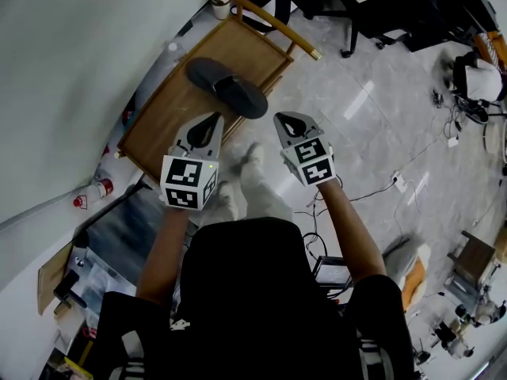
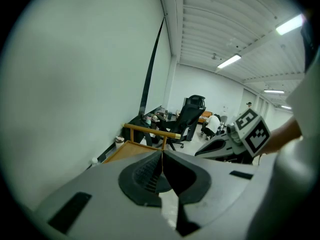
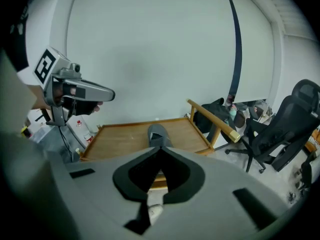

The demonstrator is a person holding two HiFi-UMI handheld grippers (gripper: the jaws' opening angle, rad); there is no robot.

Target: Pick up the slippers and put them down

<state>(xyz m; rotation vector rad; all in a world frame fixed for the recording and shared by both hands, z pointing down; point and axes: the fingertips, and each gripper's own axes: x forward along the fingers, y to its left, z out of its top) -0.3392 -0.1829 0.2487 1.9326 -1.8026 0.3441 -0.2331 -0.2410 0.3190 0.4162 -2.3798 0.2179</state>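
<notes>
Jaws pressed together and empty on left claw (image 1: 212, 119) and right claw (image 1: 286, 121), near the slipper (image 1: 227, 86).

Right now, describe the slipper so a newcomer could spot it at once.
Start at the white wall; a low wooden platform with a rail at one end stands beside it. The slipper lies on its board, the only dark grey thing on the light brown wood.
</notes>
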